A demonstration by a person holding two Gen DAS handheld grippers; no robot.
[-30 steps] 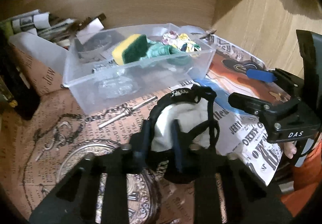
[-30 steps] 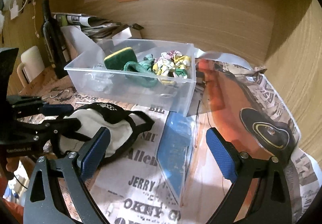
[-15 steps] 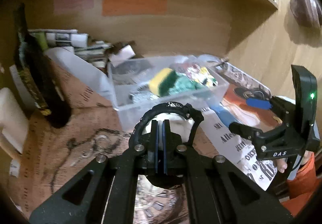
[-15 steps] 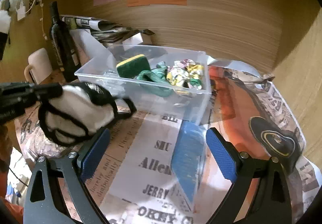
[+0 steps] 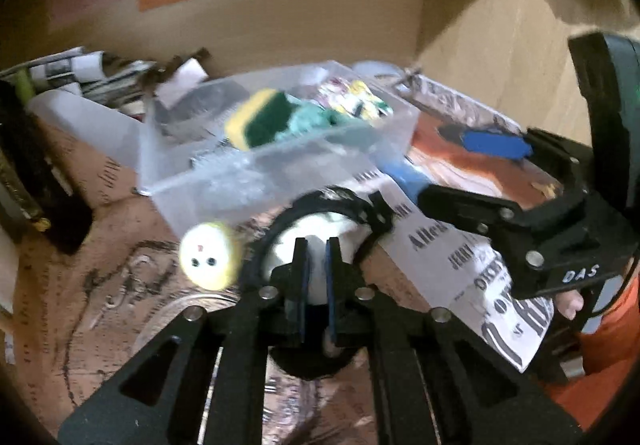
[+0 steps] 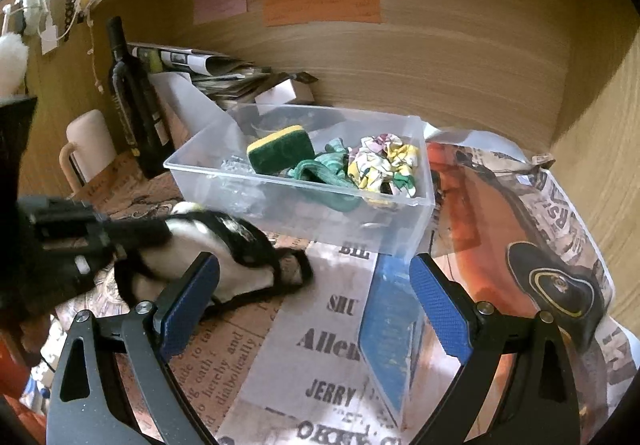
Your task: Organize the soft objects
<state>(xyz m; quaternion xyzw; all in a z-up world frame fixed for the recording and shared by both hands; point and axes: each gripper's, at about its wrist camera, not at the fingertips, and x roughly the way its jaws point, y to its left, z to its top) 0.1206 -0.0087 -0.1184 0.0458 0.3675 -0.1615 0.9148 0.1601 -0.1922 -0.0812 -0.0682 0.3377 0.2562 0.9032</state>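
My left gripper is shut on a white soft pouch with black straps, held low over the table in front of the clear plastic bin; the pouch also shows in the right wrist view. A small yellow-white plush face hangs beside it. The bin holds a yellow-green sponge, a teal cloth and a floral scrunchie. My right gripper is open and empty, to the right of the pouch.
A dark bottle and a cream mug stand at the left. Newspapers are piled behind the bin. A blue strip lies on the printed newspaper covering. Wooden walls close off the back and right.
My left gripper closed on the pouch, lifted it, then moved it lower and nearer the bin. A yellow plush face has come into view. The right gripper stayed open.
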